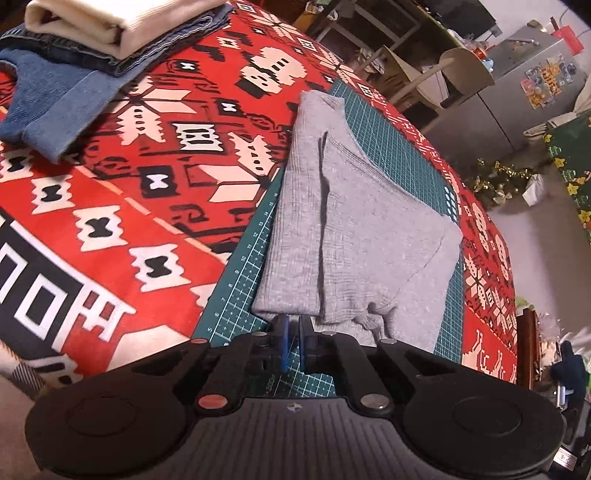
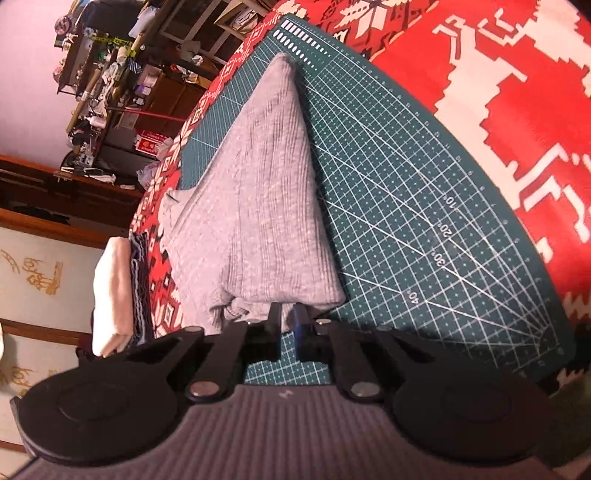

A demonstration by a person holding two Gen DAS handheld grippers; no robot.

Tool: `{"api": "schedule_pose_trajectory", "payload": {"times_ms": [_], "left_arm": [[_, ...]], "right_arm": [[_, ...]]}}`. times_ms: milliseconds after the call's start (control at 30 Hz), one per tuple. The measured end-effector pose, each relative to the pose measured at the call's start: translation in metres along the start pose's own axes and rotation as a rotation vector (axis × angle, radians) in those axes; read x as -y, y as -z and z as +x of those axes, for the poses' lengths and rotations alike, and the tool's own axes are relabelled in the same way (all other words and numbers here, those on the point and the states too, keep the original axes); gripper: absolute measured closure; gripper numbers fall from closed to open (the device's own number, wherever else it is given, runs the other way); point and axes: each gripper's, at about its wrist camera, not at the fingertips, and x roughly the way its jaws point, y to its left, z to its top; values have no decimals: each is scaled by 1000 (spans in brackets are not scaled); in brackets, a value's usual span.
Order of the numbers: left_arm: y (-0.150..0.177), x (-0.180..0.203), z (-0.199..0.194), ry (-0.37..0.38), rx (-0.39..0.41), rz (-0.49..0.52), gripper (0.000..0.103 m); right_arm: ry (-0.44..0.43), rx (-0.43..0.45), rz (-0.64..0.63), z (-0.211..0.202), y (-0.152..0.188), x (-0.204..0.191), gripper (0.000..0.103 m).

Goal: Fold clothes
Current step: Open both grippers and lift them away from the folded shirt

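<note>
Clutter rings our work; beyond the left gripper (image 1: 291, 325), off to its far left, we see a stack of folded clothes: a cream garment (image 1: 110, 26) on top of folded denim (image 1: 55, 103), both resting on the red patterned tablecloth (image 1: 147, 166); nothing lies between that stack and the gripper but bare cloth. Farther out, past the table's far edge, we see a pale chair (image 1: 443, 70) and a grey refrigerator (image 1: 524, 85) with stickers on its door.

Directly ahead of the left gripper lies the grey sweater (image 1: 351, 229), partly folded, spread on the green cutting mat (image 1: 243, 273); its near hem sits at the fingertips, and the jaws stand nearly together, pinching that hem edge as far as we can tell.

From the right gripper (image 2: 288, 317) the grey sweater (image 2: 258, 206) stretches straight ahead, tapering away over the cutting mat (image 2: 424, 206); the jaws are drawn close on the bunched near edge of the fabric. To this gripper's left we see the same stack, cream garment (image 2: 110, 295) uppermost; beyond it stand crowded shelves (image 2: 122, 74); to the right the mat gives way to tablecloth (image 2: 517, 110).
</note>
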Motion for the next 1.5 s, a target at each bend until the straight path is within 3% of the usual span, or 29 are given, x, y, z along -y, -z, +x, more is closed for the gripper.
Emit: {"api": "schedule_pose_trajectory", "payload": {"times_ms": [100, 233, 300, 333, 467, 600, 633, 767, 900, 967, 1167, 1333, 1433, 1500], "left_arm": [[2, 1, -11, 45, 35, 18, 91], [0, 2, -21, 90, 77, 33, 82], [-3, 4, -23, 104, 97, 31, 68], [-6, 5, -24, 109, 109, 29, 67], [-25, 7, -21, 93, 151, 37, 61], [-50, 11, -16, 46, 188, 84, 58], [-57, 12, -14, 28, 203, 102, 57], [-81, 9, -4, -9, 239, 166, 52], [-98, 9, 8, -16, 246, 189, 47], [-101, 12, 11, -47, 265, 190, 45], [-95, 34, 14, -242, 322, 253, 35], [-86, 50, 11, -280, 339, 347, 34], [-83, 64, 9, -304, 335, 448, 33], [-80, 68, 6, -290, 352, 476, 26]], "right_arm": [[-1, 22, -40, -9, 1, -8, 81], [-25, 55, -144, -25, 0, -26, 75], [-11, 79, -178, -31, -3, -34, 66], [-1, 89, -189, -33, -6, -37, 64], [29, 109, -237, -40, -19, -50, 52], [74, 149, -342, -47, -35, -67, 25], [99, 177, -384, -48, -39, -72, 17], [221, 243, -564, -43, -52, -94, 2], [274, 243, -681, -24, -67, -110, 1], [316, 292, -732, -16, -71, -119, 1], [468, 461, -861, -10, -72, -133, 1], [451, 453, -776, -18, -81, -131, 1], [407, 388, -763, -21, -91, -134, 1], [426, 384, -772, -21, -94, -135, 1]]}}
